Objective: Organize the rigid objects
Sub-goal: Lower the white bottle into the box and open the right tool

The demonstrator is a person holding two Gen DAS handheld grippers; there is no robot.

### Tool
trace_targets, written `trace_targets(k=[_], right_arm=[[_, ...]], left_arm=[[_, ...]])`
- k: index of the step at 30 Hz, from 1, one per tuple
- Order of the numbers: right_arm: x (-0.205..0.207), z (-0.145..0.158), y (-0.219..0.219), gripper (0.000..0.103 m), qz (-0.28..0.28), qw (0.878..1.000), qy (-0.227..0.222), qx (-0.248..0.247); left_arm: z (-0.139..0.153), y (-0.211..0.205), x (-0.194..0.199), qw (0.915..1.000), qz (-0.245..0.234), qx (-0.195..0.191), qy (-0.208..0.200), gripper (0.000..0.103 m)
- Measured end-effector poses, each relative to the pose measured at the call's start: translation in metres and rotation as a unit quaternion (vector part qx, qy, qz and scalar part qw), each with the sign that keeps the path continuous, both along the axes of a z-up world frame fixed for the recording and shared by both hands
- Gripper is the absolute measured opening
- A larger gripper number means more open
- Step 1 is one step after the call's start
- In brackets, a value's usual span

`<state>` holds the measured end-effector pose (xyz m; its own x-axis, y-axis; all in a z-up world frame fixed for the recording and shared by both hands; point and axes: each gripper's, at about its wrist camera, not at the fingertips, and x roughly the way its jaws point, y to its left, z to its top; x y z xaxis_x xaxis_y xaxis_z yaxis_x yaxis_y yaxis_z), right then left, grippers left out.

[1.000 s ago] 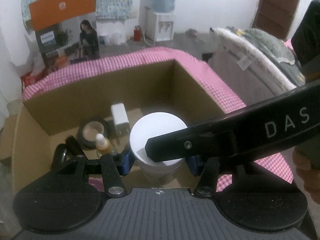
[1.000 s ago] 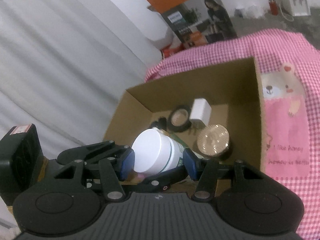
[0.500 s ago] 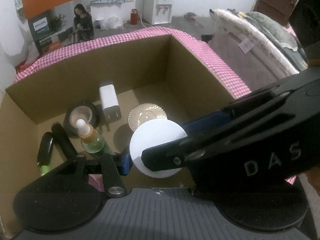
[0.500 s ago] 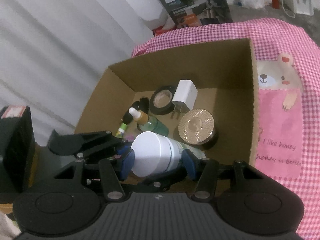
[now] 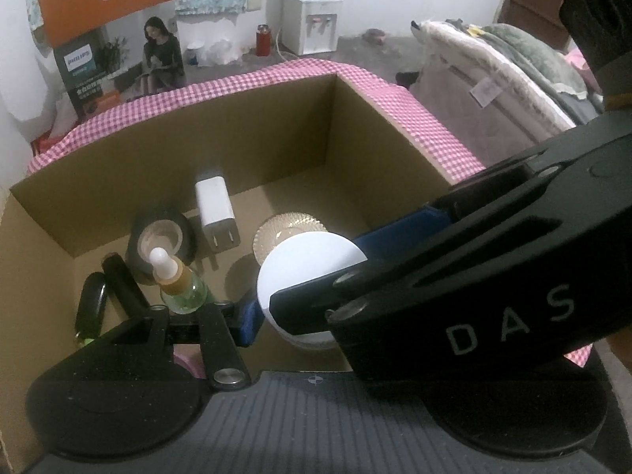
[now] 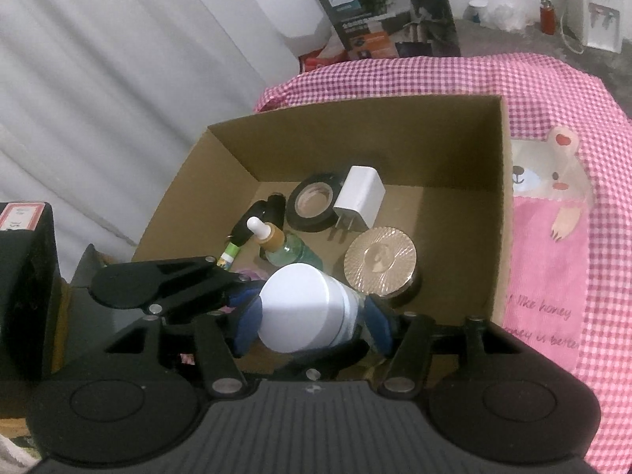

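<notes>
Right gripper clamps white round-lidded plastic jar above near side of brown cardboard box. Left gripper beside jar; grip state unclear.

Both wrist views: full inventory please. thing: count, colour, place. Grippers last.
cardboard box: 1, brown, on the checked cloth
white bottle: 1, white cap, held above the box's near end
gold-lidded jar: 1, gold lid, box floor, right of the bottle
charger plug: 1, white, leaning on the tape roll
tape roll: 1, black, toward the box's far wall
dropper bottle: 1, clear green, amber collar, white tip, lying mid-box
dark tubes: 2, black, one with a green end, box's left side
checked cloth: 1, pink and white, under the box
Philips carton: 1, grey and orange, on the floor behind
right gripper: blue fingers closed on the white bottle
left gripper: only one blue finger visible, beside the bottle
</notes>
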<state>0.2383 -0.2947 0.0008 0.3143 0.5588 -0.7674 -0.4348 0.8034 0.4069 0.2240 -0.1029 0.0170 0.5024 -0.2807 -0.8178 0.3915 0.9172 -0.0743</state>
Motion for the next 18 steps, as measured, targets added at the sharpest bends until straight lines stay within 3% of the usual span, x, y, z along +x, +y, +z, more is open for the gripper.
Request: trace_targets(k=[8,18], right_arm=[[0.002,0.006,-0.005,0.069,-0.011,1.000,-0.018,0.000],[-0.010,0.027,-0.028,0.074,-0.056,0.996,-0.052,0.043]], left_arm=[[0.009,0.007,-0.005,0.9994,-0.006,-0.018,-0.030,0.084],[0.037,0.031,-0.033,0.9945,0.001,-0.039,-0.097,0.099]])
